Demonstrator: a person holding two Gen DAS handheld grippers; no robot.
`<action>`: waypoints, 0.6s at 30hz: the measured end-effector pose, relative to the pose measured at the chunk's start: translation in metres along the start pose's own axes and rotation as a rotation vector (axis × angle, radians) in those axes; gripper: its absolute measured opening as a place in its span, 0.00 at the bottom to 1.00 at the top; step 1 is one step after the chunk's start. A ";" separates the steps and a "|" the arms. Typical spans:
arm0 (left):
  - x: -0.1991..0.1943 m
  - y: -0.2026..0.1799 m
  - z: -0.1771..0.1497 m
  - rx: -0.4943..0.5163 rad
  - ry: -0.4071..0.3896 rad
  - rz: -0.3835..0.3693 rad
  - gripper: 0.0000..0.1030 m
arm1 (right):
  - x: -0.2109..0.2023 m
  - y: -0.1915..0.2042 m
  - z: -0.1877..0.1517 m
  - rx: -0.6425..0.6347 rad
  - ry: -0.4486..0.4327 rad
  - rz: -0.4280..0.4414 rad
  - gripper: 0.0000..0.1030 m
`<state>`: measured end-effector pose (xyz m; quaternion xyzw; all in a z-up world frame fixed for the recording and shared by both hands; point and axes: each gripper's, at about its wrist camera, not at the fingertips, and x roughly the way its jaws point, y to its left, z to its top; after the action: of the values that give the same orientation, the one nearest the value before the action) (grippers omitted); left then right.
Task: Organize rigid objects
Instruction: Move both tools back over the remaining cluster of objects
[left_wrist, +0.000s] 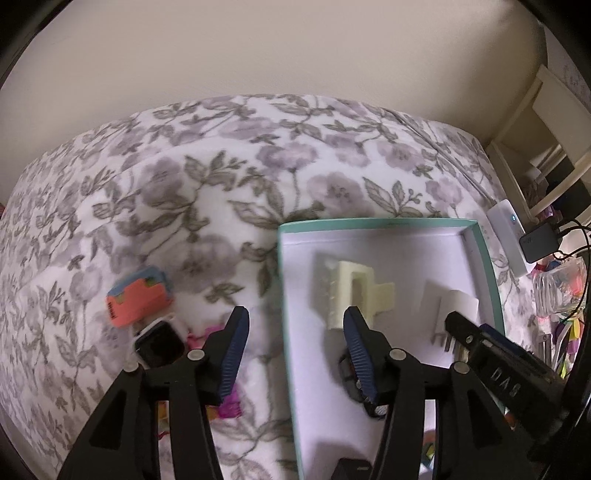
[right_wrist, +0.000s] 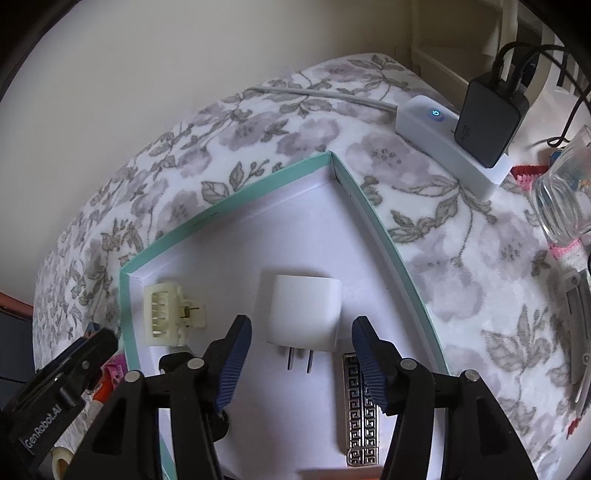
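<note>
A shallow teal-rimmed white box (left_wrist: 484, 254) (right_wrist: 229, 210) lies on a floral blanket. Inside it lie a cream hair claw clip (left_wrist: 351, 291) (right_wrist: 166, 314), a white plug adapter (right_wrist: 303, 310) (left_wrist: 448, 306), a black-and-silver patterned barrette (right_wrist: 360, 424) and a small dark object (left_wrist: 349, 373), partly hidden. My left gripper (left_wrist: 295, 336) is open and empty over the box's left rim. My right gripper (right_wrist: 301, 347) is open and empty, just above the plug adapter's prongs. Left of the box lie a pink-and-blue case (left_wrist: 138, 299) and a smartwatch (left_wrist: 160, 343).
A white power strip (right_wrist: 450, 147) (left_wrist: 508, 236) with a black charger (right_wrist: 487, 122) sits right of the box. A clear glass jar (right_wrist: 565, 192) and a metal hair clip (right_wrist: 580, 332) lie at the far right. Colourful small items (left_wrist: 229, 402) lie by the left gripper.
</note>
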<state>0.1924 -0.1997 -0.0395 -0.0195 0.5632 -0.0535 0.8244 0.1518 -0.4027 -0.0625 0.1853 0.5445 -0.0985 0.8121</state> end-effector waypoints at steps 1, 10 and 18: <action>-0.002 0.006 -0.002 -0.010 0.001 0.000 0.54 | -0.002 0.000 -0.001 0.001 -0.005 -0.003 0.62; -0.019 0.047 -0.024 -0.088 -0.004 -0.007 0.68 | -0.024 0.016 -0.018 -0.017 -0.057 0.012 0.74; -0.029 0.079 -0.051 -0.135 -0.013 -0.009 0.72 | -0.045 0.037 -0.036 -0.108 -0.115 -0.038 0.94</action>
<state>0.1400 -0.1170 -0.0387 -0.0781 0.5601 -0.0191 0.8245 0.1176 -0.3558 -0.0264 0.1247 0.5049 -0.0950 0.8488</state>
